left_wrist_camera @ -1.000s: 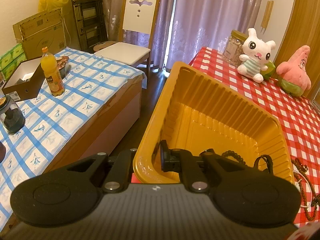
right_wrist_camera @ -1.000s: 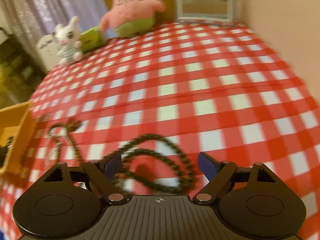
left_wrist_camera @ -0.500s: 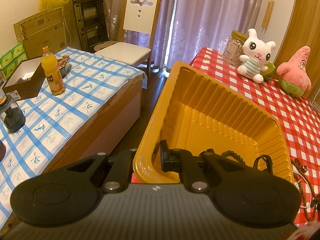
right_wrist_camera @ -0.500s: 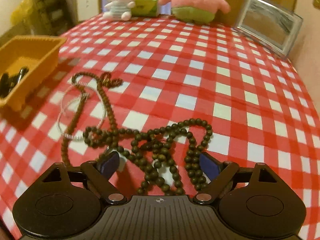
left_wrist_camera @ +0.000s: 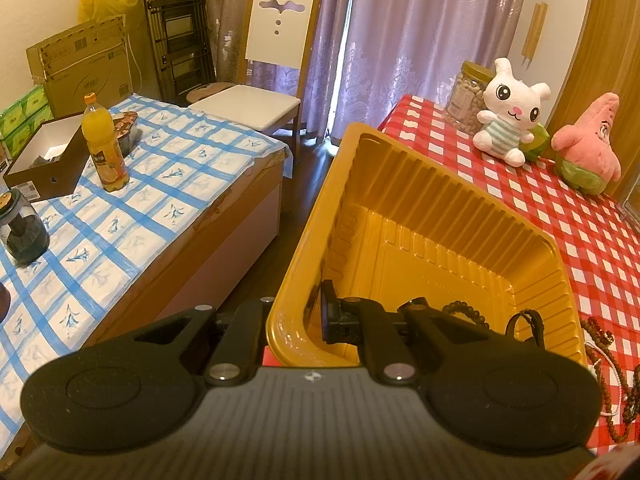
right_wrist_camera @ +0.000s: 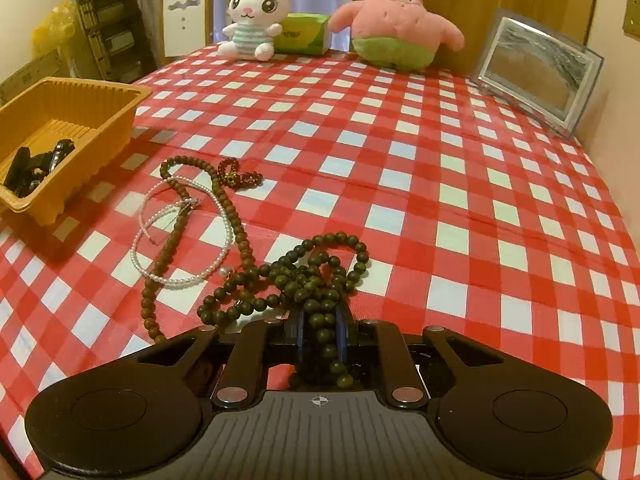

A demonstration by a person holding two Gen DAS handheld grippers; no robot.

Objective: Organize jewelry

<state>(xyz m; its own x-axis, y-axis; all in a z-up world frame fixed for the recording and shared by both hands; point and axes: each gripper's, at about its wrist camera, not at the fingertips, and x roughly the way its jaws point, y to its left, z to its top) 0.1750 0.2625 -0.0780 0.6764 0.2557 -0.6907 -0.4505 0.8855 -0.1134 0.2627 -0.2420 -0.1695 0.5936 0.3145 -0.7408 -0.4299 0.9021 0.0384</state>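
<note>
now dark bead strand (right_wrist_camera: 316,276) between closing right claw (right_wrist_camera: 319,330) pads.

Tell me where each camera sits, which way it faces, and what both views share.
Left wrist: on the left tool, facing down into the yellow tray whose wall it pinches; only the tool shows.
Right wrist: on the right tool, facing across the checked table; its jaws are closing on the dark bead necklace.
Shared: tray, table, white bunny, pink star plush.
</note>
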